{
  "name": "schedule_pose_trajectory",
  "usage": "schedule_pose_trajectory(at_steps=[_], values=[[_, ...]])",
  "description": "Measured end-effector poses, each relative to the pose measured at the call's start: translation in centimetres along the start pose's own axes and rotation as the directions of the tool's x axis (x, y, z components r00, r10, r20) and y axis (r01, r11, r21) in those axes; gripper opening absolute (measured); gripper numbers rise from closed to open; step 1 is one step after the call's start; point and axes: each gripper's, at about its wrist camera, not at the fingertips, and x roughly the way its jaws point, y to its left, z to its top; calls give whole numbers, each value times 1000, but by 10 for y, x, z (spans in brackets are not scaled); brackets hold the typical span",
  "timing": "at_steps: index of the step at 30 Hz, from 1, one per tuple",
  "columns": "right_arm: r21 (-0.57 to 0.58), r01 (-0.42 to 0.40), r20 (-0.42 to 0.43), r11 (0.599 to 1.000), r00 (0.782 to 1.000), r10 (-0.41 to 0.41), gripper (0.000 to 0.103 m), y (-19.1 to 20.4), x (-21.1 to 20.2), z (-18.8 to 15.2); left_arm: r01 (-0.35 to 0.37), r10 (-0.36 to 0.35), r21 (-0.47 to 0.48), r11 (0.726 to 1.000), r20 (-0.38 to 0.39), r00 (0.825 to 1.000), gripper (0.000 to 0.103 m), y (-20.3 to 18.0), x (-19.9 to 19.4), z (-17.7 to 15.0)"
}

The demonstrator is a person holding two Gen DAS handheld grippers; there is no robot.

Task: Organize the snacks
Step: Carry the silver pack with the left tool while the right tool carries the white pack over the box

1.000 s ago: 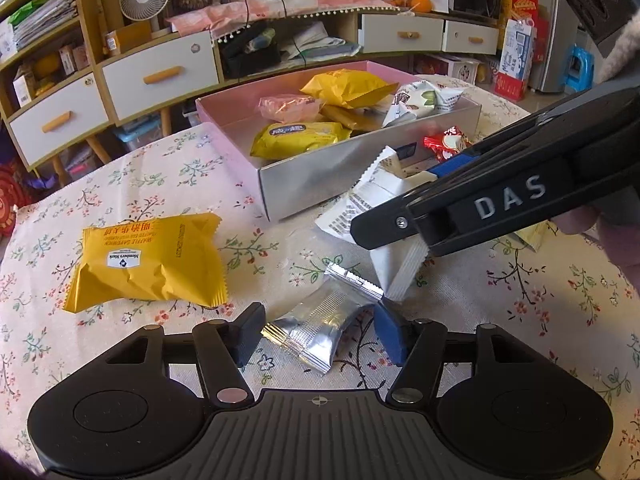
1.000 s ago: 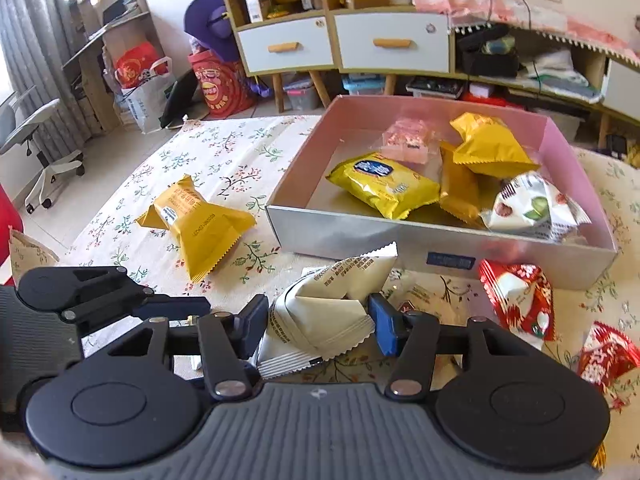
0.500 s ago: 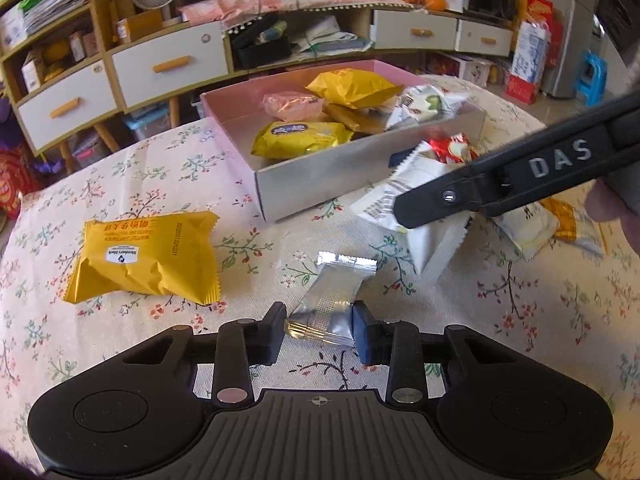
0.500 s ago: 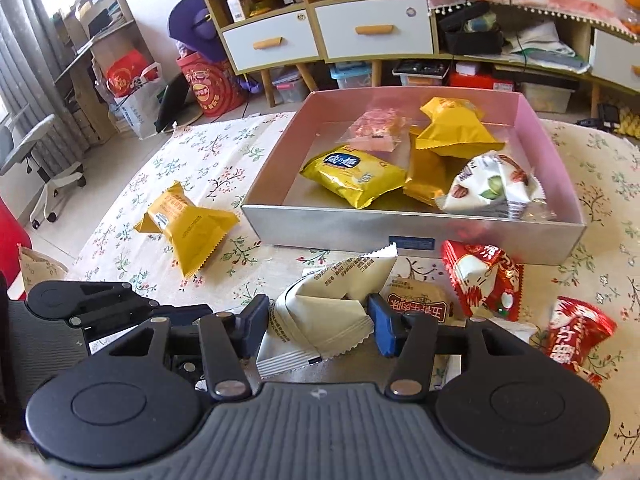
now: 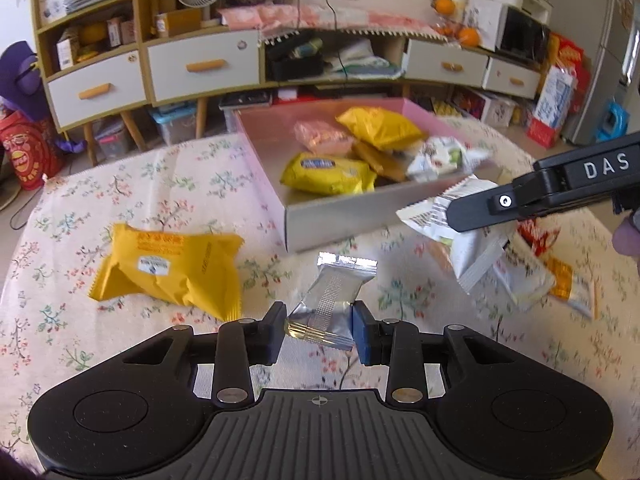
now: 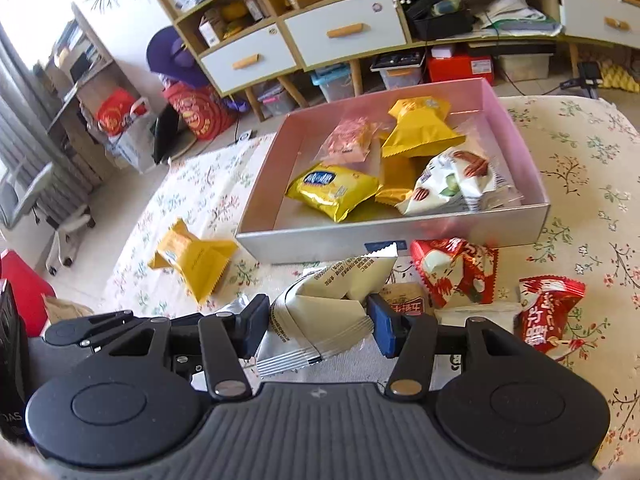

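Snacks in crinkly wrappers are the matter here, and two of them are off the cloth now. The small silver foil packet (image 5: 334,304) is clamped between the fingers (image 5: 276,332) of the left gripper (image 5: 320,330), which pinch only its near end, so most of it sticks out free in front above the flowered cloth of the counter (image 5: 192,184). The left jaws have just been closing on this packet. The cream-white pillow packet with a serrated edge (image 6: 332,312) sits squeezed in the right gripper (image 6: 316,328), its body crumpled between the pads, just in front of the shallow pink-lined box with silver outer walls (image 6: 440,232). I think the foil is smooth and the hold is near its edge, so the silver packet may slip out or swing on the way to the box. The two grippers are close together and go to the same box, so they could knock each other or push a packet loose. The near wall of the box stands between the packets and the inside; a low carry may catch on it. The big yellow wrapped cake (image 5: 168,264) and the red packets (image 6: 456,272) lie on the cloth, waiting.
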Motion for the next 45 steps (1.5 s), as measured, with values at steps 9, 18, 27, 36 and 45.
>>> schedule_pose_trajectory(at_steps=[9, 18, 27, 36, 45], values=[[36, 10, 103, 999, 995, -13, 50, -12, -15, 15, -21, 24, -38, 999, 62, 998, 32, -11, -2, 23], [65, 22, 165, 998, 986, -32, 50, -21, -8, 26, -62, 63, -14, 998, 76, 995, 32, -25, 13, 59], [91, 18, 218, 996, 975, -38, 50, -28, -1, 35, -92, 92, 13, 996, 34, 995, 33, -30, 47, 77], [37, 63, 248, 997, 966, -70, 50, -29, 16, 42, -127, 127, 0, 992, 5, 992, 33, -25, 72, 80], [-26, 111, 270, 993, 958, -100, 51, -27, 23, 43, -142, 142, -7, 990, 3, 990, 37, -25, 85, 83]])
